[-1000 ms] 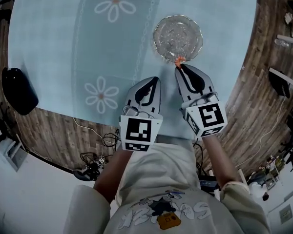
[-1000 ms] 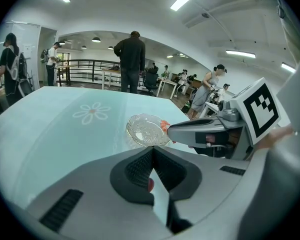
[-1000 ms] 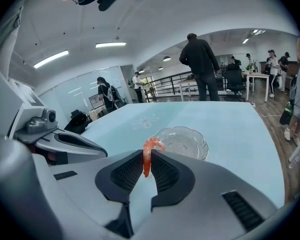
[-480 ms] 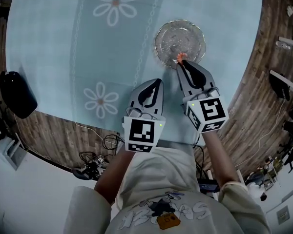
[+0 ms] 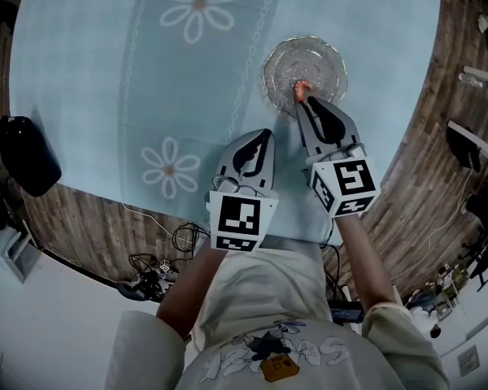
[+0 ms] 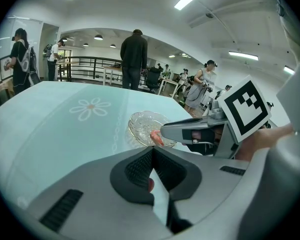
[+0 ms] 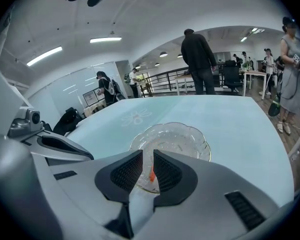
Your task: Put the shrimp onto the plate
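The clear glass plate [image 5: 309, 62] sits on the light blue tablecloth at the far right. The small orange shrimp [image 5: 300, 90] is pinched at the tip of my right gripper [image 5: 302, 101], which is shut on it, just over the plate's near part. In the right gripper view the shrimp [image 7: 152, 174] shows as an orange sliver between the pads, with the plate [image 7: 185, 134] below and ahead. My left gripper [image 5: 260, 134] hangs shut and empty beside the right one, short of the plate. The left gripper view shows the plate [image 6: 142, 124], the shrimp [image 6: 156, 138] and the right gripper's tip [image 6: 163, 131].
A black bag [image 5: 28, 153] lies at the table's left edge. White daisy prints [image 5: 169, 165] mark the cloth. The table's near edge runs just under both grippers, with cables [image 5: 159, 266] on the floor below. Several people stand beyond the table's far side [image 6: 134, 54].
My right gripper has carried the shrimp forward from the plate's near rim to over the plate's near part. The left gripper has barely moved.
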`<state>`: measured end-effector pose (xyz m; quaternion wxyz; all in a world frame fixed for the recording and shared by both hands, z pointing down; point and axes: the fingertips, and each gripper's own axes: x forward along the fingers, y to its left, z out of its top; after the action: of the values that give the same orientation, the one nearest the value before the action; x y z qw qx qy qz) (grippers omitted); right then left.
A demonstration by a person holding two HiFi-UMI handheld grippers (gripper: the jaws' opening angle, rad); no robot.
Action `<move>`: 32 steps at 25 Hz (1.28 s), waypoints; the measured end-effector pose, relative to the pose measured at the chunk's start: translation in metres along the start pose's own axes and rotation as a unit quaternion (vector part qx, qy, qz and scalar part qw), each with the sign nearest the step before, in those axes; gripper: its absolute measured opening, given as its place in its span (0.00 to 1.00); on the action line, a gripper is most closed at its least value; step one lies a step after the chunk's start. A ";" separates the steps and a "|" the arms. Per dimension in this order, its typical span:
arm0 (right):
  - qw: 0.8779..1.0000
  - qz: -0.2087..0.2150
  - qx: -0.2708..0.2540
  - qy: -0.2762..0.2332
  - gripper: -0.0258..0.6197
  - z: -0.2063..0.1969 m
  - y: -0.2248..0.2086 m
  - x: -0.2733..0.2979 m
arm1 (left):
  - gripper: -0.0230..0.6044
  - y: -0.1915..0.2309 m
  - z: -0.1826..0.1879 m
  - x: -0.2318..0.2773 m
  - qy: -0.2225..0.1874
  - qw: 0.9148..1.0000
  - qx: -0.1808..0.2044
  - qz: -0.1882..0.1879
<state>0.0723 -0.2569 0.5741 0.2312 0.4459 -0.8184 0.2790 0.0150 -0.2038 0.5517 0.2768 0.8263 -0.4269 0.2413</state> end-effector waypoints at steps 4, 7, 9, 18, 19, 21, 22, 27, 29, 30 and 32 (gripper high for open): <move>1.000 -0.010 -0.001 0.002 0.15 -0.001 -0.001 -0.002 | 0.05 0.000 -0.002 -0.004 0.001 1.000 0.003 -0.001; 1.000 -0.014 -0.003 -0.003 0.15 0.001 0.002 -0.005 | 0.05 0.000 -0.003 -0.007 0.001 1.000 0.004 -0.001; 1.000 -0.016 -0.003 -0.005 0.15 0.002 0.004 -0.010 | 0.05 -0.002 -0.003 -0.010 0.000 1.000 0.005 -0.002; 1.000 -0.012 -0.017 -0.008 0.14 0.006 0.019 -0.037 | 0.05 -0.016 0.007 -0.026 -0.018 1.000 0.014 -0.007; 1.000 -0.012 -0.018 -0.010 0.14 0.008 0.021 -0.040 | 0.05 -0.017 0.008 -0.029 -0.020 1.000 0.015 -0.007; 1.000 -0.013 -0.018 -0.015 0.14 0.011 0.024 -0.047 | 0.05 -0.020 0.011 -0.035 -0.023 1.000 0.015 -0.007; 1.000 -0.013 -0.018 -0.017 0.14 0.012 0.026 -0.050 | 0.05 -0.020 0.012 -0.038 -0.025 1.000 0.015 -0.006; 0.999 -0.010 -0.020 -0.025 0.14 0.019 0.040 -0.066 | 0.05 -0.025 0.020 -0.055 -0.034 0.999 0.018 -0.004; 1.000 -0.006 -0.016 -0.026 0.14 0.020 0.046 -0.074 | 0.05 -0.030 0.022 -0.062 -0.038 0.999 0.020 -0.003; 1.000 -0.005 -0.014 -0.027 0.14 0.021 0.049 -0.078 | 0.05 -0.032 0.023 -0.066 -0.039 0.999 0.021 -0.003; 1.000 -0.006 -0.009 -0.029 0.14 0.021 0.055 -0.087 | 0.05 -0.036 0.024 -0.075 -0.042 0.999 0.021 -0.004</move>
<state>0.0658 -0.1940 0.4901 0.2133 0.4565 -0.8246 0.2571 0.0097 -0.1595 0.4774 0.2424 0.8428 -0.4302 0.2140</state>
